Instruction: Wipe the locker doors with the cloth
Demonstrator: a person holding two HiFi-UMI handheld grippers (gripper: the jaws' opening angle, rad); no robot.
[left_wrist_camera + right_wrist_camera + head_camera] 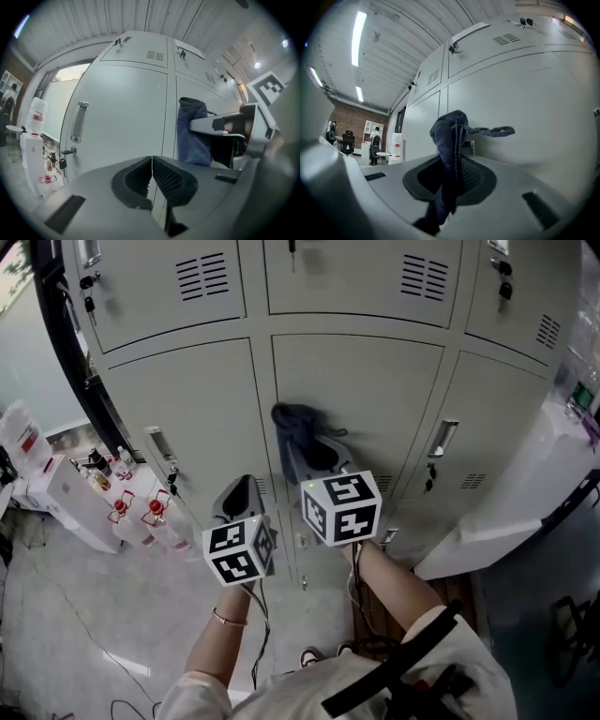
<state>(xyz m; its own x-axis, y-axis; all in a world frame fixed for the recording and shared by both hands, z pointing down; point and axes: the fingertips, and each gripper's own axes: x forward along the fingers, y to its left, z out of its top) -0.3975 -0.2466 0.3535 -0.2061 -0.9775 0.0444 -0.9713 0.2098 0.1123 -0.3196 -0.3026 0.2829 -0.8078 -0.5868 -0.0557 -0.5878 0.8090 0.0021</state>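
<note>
Grey metal lockers (pixel 366 381) fill the wall ahead, with handles and keys on the doors. A dark blue cloth (pixel 298 430) is pressed against the middle lower locker door (pixel 394 399), held by my right gripper (pixel 314 451), which is shut on it. In the right gripper view the cloth (pixel 449 140) stands pinched between the jaws, a strip trailing right along the door. My left gripper (pixel 242 491) hovers lower left of it, shut with nothing held, its jaws (pixel 151 180) meeting before the left lower door (pixel 126 117). The cloth (pixel 192 133) shows to its right.
A door handle (pixel 159 448) with a key sits on the left lower locker, another handle (pixel 442 438) on the right one. A white dispenser and bottles with red caps (pixel 131 512) stand on the floor at left. A white counter (pixel 525 502) juts at right.
</note>
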